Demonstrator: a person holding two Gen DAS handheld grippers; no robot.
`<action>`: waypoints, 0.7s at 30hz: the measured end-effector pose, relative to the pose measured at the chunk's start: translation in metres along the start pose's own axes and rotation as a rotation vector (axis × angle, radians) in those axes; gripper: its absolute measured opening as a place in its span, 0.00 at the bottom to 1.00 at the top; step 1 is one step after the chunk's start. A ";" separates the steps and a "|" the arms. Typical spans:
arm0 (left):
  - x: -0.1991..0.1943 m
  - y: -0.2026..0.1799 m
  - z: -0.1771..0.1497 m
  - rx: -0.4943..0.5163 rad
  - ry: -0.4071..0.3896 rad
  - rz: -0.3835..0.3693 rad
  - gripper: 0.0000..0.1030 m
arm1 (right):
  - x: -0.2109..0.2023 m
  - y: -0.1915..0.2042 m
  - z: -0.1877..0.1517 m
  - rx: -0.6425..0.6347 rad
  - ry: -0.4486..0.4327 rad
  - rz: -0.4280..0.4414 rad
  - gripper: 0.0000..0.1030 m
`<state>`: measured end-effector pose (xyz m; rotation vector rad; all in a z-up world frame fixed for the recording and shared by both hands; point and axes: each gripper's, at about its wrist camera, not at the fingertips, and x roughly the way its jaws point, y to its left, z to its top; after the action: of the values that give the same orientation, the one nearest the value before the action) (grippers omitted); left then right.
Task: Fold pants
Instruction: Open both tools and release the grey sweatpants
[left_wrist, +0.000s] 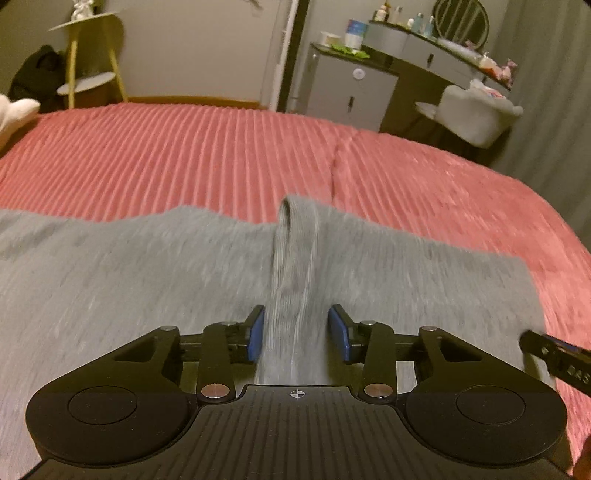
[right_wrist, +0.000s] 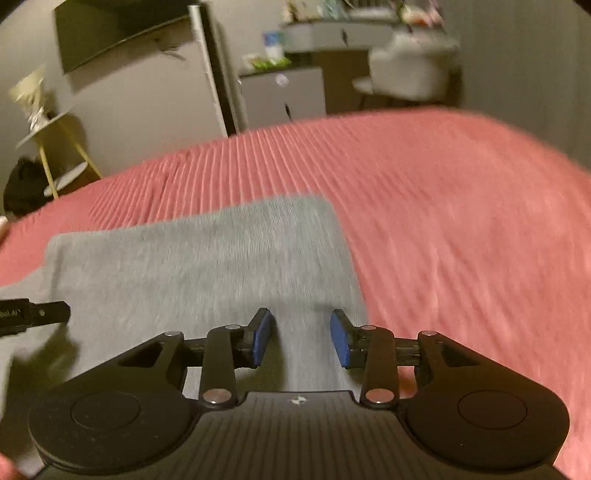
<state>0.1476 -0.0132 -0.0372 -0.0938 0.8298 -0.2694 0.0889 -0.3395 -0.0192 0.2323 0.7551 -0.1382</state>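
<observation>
Grey pants (left_wrist: 110, 277) lie spread flat on a pink ribbed bedcover (left_wrist: 184, 155). A raised fold of the grey cloth (left_wrist: 295, 240) runs straight toward me and passes between the blue pads of my left gripper (left_wrist: 297, 317). The jaws stand apart and do not clamp the fold. In the right wrist view my right gripper (right_wrist: 301, 321) hovers open over the pants (right_wrist: 184, 266) near their right edge, with flat cloth under the gap. Each view catches a black tip of the other gripper, at the right edge (left_wrist: 554, 354) and the left edge (right_wrist: 33, 314).
The bedcover (right_wrist: 461, 221) stretches far and right of the pants. Beyond the bed stand a yellow side table (left_wrist: 92, 77), grey cabinets (left_wrist: 351, 92) and a pale chair (left_wrist: 476, 110). Something white (left_wrist: 14, 110) rests at the bed's far left.
</observation>
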 end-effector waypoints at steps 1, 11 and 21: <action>0.004 0.000 0.002 -0.001 0.003 -0.002 0.42 | 0.009 -0.001 0.005 -0.005 -0.003 0.004 0.35; 0.007 0.004 0.000 0.052 -0.022 -0.026 0.28 | 0.048 -0.014 0.029 0.034 -0.041 0.040 0.34; -0.037 0.019 -0.029 0.056 -0.108 0.293 0.58 | -0.011 -0.037 -0.021 0.200 0.146 0.076 0.70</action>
<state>0.1063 0.0161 -0.0333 0.0651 0.7177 -0.0110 0.0592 -0.3691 -0.0321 0.4643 0.8773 -0.1253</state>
